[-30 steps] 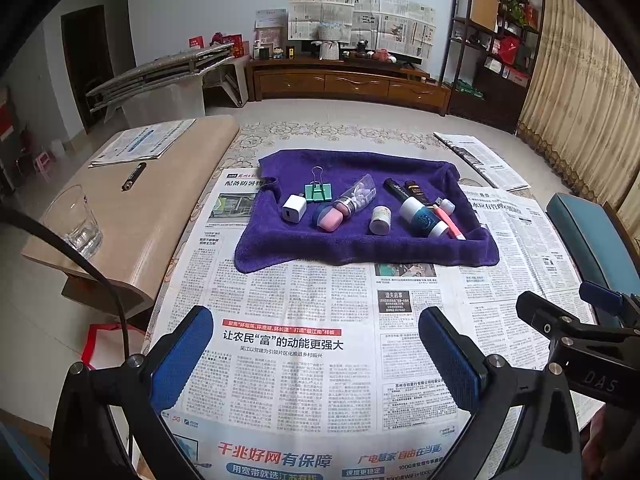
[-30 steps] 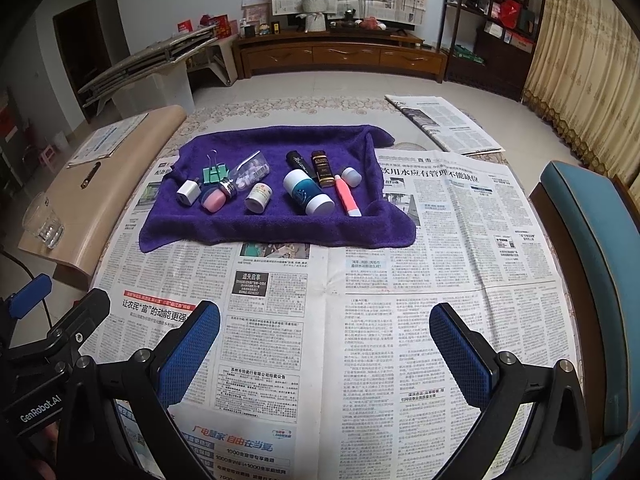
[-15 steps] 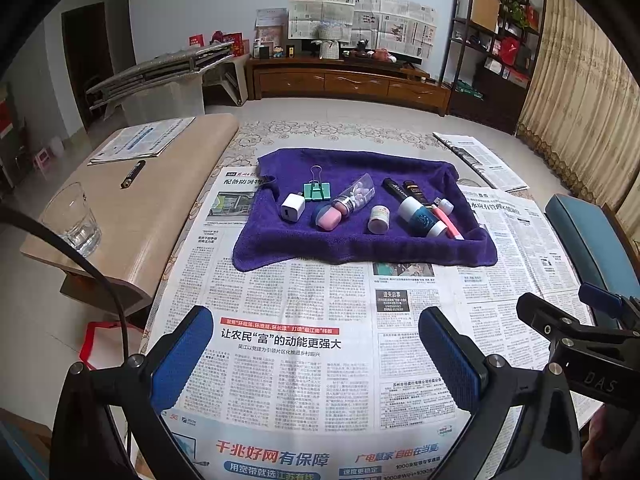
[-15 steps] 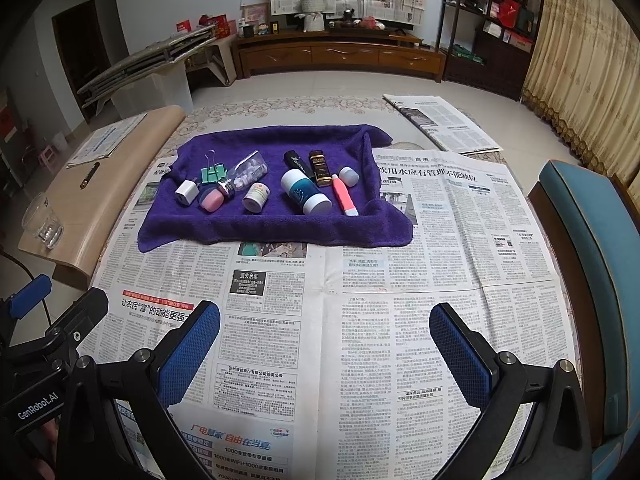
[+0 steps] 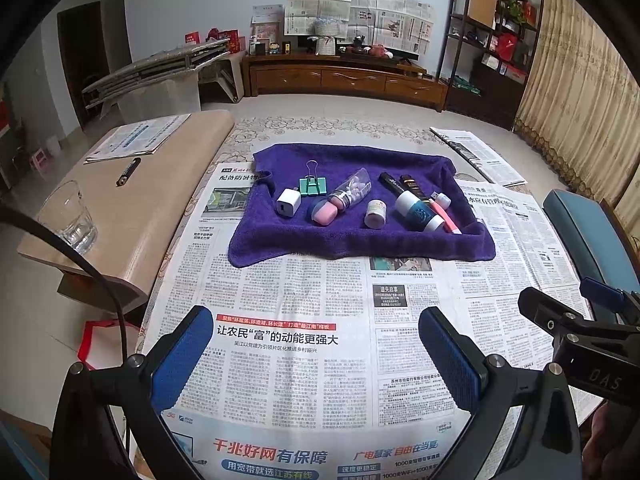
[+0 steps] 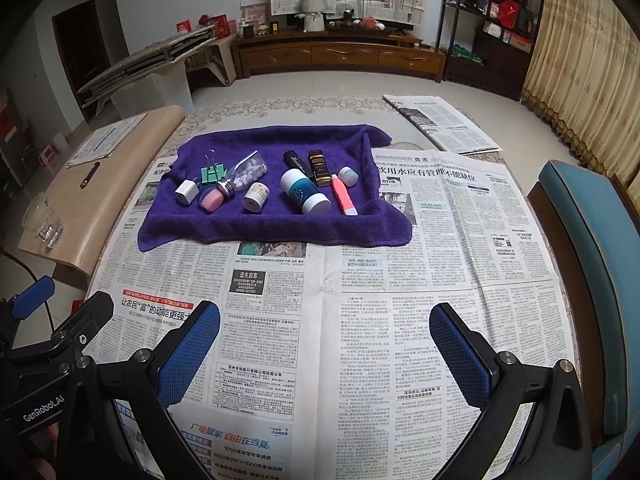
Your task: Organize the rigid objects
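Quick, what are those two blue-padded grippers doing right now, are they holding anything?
Left gripper: open, holding nothing, above the newspaper.
Right gripper: open, holding nothing, above the newspaper.

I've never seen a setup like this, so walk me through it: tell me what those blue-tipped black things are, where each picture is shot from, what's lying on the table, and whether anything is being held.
There is no robot here. A person holds two hand-held clamps, each with a wide-angle camera looking forward along its two blue-padded fingers. One picture comes from the left gripper, the other from the right gripper. Each view also catches the other gripper's black body at its edge.

Both grippers are open and hold nothing; they hover over a table covered in newspaper.

Farther away lies a purple towel with small items on it: a white charger plug, a green binder clip, a clear pill bottle, a pink-capped container, a small white jar, a white and blue bottle, a pink pen-like stick and two dark tubes. A drinking glass stands on the side table to the left.
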The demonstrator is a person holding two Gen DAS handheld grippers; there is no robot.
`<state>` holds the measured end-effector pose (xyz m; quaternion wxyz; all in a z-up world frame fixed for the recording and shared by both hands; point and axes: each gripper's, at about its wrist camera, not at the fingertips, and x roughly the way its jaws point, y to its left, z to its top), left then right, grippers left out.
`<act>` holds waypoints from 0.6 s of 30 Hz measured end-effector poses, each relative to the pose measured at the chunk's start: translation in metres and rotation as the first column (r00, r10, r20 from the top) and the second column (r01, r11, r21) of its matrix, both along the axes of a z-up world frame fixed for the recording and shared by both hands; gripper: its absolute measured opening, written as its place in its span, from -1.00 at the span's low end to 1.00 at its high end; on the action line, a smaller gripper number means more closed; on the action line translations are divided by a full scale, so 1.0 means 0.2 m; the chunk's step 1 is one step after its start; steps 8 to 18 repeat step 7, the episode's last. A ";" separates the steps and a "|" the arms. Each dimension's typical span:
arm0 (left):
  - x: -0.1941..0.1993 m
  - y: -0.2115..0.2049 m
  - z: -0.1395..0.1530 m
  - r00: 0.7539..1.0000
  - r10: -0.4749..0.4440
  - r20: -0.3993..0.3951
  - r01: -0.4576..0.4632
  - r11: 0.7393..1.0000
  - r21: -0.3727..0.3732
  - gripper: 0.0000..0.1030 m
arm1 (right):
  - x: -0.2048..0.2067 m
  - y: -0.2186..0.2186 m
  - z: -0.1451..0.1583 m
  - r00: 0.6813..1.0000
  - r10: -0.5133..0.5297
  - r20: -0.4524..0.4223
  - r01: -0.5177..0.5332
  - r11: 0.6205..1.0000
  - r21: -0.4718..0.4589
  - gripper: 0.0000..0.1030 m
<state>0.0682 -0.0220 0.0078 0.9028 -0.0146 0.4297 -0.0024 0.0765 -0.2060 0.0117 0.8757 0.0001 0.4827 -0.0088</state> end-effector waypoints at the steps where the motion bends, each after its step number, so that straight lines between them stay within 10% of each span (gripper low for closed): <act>1: 0.00 0.00 0.00 1.000 0.000 0.002 0.000 1.000 0.000 1.00 | 0.00 0.00 0.00 1.000 -0.001 0.000 0.001 1.000 0.000 0.99; 18: 0.00 -0.01 0.01 1.000 -0.013 0.018 0.013 1.000 -0.001 1.00 | -0.01 -0.01 0.01 1.000 -0.002 0.001 0.002 1.000 0.001 0.99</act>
